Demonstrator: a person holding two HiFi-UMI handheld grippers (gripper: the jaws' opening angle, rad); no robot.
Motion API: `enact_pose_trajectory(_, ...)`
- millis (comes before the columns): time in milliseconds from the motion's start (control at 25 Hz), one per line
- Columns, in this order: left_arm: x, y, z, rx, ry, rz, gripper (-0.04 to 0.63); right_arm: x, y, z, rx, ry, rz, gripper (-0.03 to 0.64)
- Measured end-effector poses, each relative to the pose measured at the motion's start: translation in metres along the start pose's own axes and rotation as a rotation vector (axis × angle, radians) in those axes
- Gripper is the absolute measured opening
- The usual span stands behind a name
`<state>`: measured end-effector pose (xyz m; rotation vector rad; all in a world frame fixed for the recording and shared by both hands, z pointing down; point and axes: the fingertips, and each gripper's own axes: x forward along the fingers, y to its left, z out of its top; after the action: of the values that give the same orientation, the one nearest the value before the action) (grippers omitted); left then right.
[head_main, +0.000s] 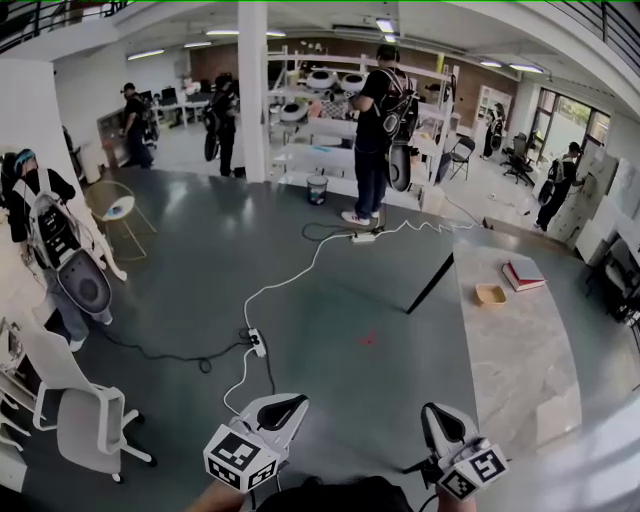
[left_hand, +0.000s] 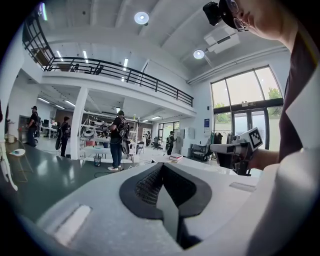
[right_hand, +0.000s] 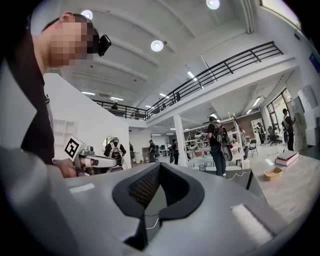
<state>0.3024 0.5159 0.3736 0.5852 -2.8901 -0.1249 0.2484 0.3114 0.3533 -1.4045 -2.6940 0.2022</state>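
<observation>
Left gripper (head_main: 283, 408): white jaws pressed together on nothing, held in the air over the dark grey floor (head_main: 330, 300).
Right gripper (head_main: 443, 420): closed and empty too, near the pale stone-patterned table (head_main: 520, 370).
Table's far end: small tan bowl (head_main: 490, 294) beside red-covered book (head_main: 524, 272), well apart from both grippers.
Progress: I'd say nothing is started yet; all the handling is left.

No text is legible; the cube (head_main: 240, 458) on the left hand-held gripper (head_main: 283, 408) shows only marker squares.
</observation>
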Motion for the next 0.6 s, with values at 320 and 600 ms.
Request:
enact_pose_trajectory(320,0.011,0.02,-0.002,-0.017,-0.004,0.04,0.005,0.03,-0.008,0.0,-0.003,0.005,0.054,0.002)
enact_pose_trajectory(600,0.059,0.023,0.004,-0.017,0.021,0.033,0.005,0.044,-0.05,-0.004,0.039,0.009,0.073,0.002)
